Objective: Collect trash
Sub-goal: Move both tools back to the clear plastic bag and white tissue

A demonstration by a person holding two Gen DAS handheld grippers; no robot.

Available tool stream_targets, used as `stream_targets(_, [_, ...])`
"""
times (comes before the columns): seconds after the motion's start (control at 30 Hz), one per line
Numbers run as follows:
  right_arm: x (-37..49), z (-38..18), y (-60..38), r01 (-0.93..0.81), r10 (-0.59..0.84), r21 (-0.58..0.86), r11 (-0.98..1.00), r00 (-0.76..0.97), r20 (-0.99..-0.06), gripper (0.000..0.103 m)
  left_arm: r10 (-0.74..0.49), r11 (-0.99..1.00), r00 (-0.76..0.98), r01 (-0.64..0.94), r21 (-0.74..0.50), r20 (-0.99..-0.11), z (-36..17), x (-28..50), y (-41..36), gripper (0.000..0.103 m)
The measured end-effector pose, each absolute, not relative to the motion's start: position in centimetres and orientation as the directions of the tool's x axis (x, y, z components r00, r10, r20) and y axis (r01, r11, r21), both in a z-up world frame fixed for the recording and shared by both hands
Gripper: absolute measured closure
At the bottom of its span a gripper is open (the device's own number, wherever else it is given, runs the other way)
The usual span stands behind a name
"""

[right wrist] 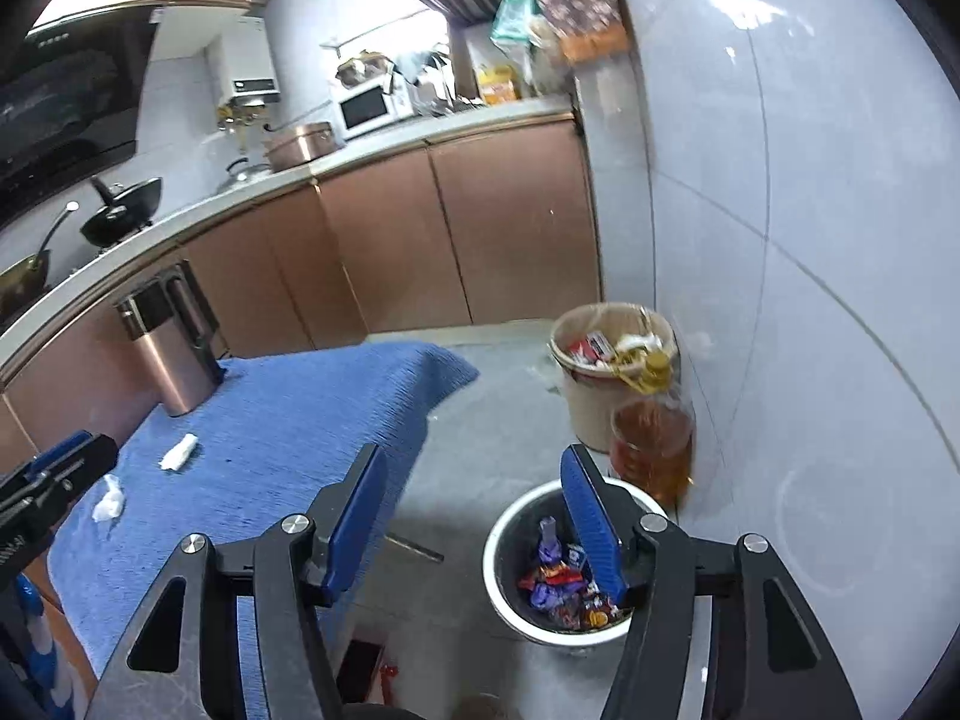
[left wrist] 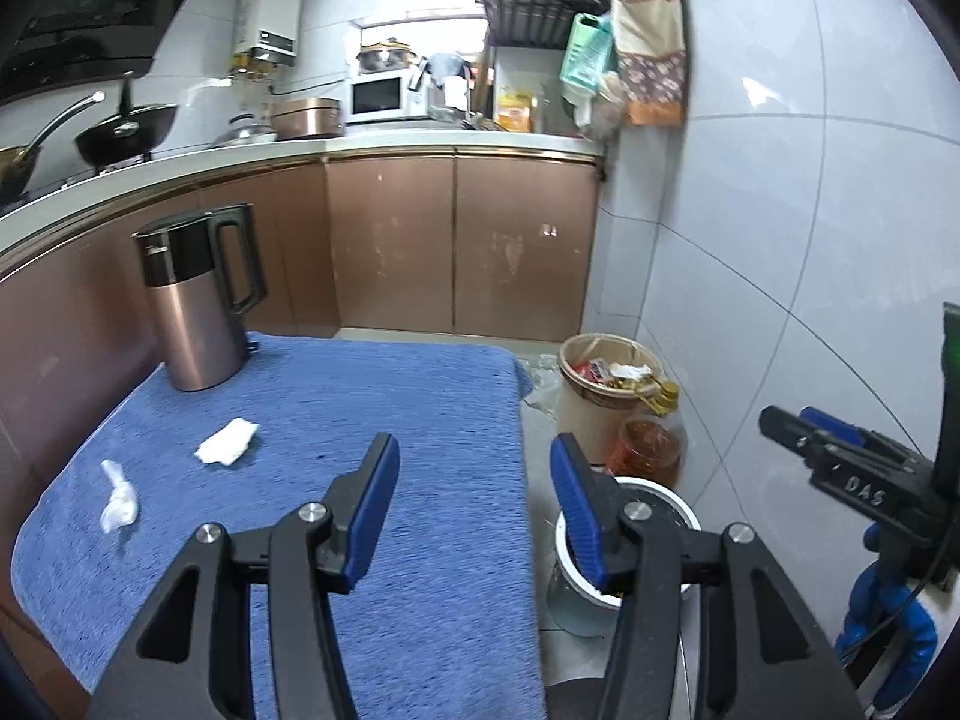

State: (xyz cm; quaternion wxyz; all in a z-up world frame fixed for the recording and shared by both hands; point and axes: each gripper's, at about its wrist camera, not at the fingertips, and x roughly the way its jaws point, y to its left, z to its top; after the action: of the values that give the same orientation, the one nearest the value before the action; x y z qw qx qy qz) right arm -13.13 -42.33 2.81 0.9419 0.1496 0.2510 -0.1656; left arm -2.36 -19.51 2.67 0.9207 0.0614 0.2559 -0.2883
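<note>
On the far left of the blue towel (left wrist: 372, 396) lies a twisted white tissue scrap (left wrist: 118, 499), and just right of it, apart from it, a flatter crumpled tissue (left wrist: 228, 443). Behind both, at the towel's back corner, stands an upright copper kettle (left wrist: 195, 300) with a black handle. The left gripper (left wrist: 474, 468) hangs over the towel's right edge, its blue-padded fingers spread apart with nothing between them. Right of the towel, down on the floor, sits a white-rimmed bin (right wrist: 510, 525) (wrappers in purple, red and orange fill its bottom). The right gripper (right wrist: 471, 486) is above it, jaws likewise parted and empty, its right finger overlapping the bin's rim in the right wrist view. Further back by the tiled wall stand an amber oil bottle (right wrist: 654, 450) and, just behind it, a beige basket (right wrist: 585, 414) full of rubbish.
</note>
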Motion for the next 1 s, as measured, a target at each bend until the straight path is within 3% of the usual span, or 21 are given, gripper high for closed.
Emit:
stream_targets(0.53, [-11.4, 6.3, -36.4, 0.303, -0.207, 0.124, 0.945, 0.845, -0.493, 0.041, -0.442, 0.886, 0.76, 0.452, -0.101, -0.476, 2.4, -1.6, -11.2, 0.052])
stream_targets(1.0, [-8.1, 6.8, -30.9, 0.197, -0.141, 0.053, 0.979, 0.841, -0.523, 0.041, -0.365, 0.931, 0.797, 0.329, -0.16, -0.481, 0.8, 0.2, -4.5, 0.052])
